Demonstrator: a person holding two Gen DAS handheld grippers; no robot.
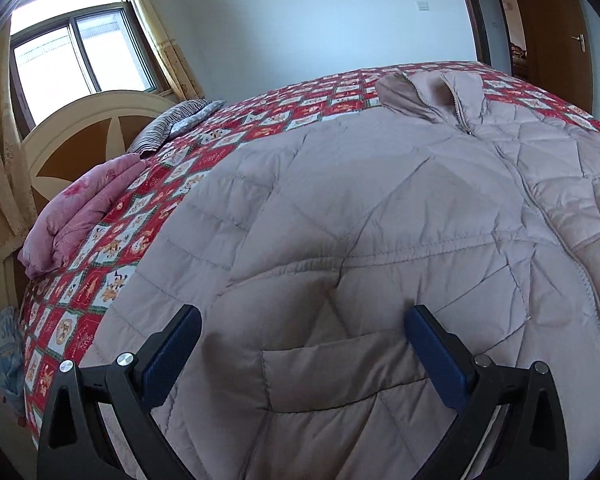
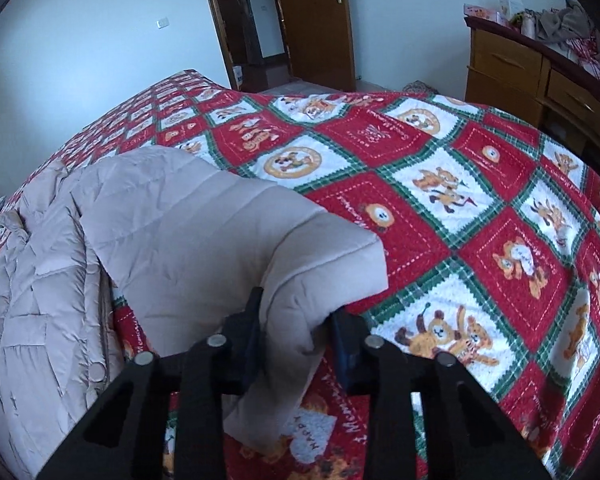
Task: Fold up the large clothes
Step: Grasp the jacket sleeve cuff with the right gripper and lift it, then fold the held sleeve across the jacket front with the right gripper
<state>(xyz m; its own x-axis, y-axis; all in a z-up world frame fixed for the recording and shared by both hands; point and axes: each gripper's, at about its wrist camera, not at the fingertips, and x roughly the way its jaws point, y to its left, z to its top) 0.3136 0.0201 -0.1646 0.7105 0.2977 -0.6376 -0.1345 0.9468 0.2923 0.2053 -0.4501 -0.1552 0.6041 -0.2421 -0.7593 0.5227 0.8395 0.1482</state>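
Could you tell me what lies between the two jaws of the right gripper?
In the right wrist view, the jacket's sleeve sits pinched in the right gripper, lifted above the bedspread.

home bedroom (bed (image 1: pixel 260 120), dresser (image 2: pixel 512 68))

Jacket (image 1: pixel 380 216) pale pinkish-beige, diamond quilting. Bedspread (image 2: pixel 480 208) red and white squares, green plaid borders, orange cartoon bears. Folded quilt (image 1: pixel 80 216) pink, floral. Pillow (image 1: pixel 172 124) grey striped. Headboard (image 1: pixel 84 140) cream and brown. Door (image 2: pixel 316 20) brown.
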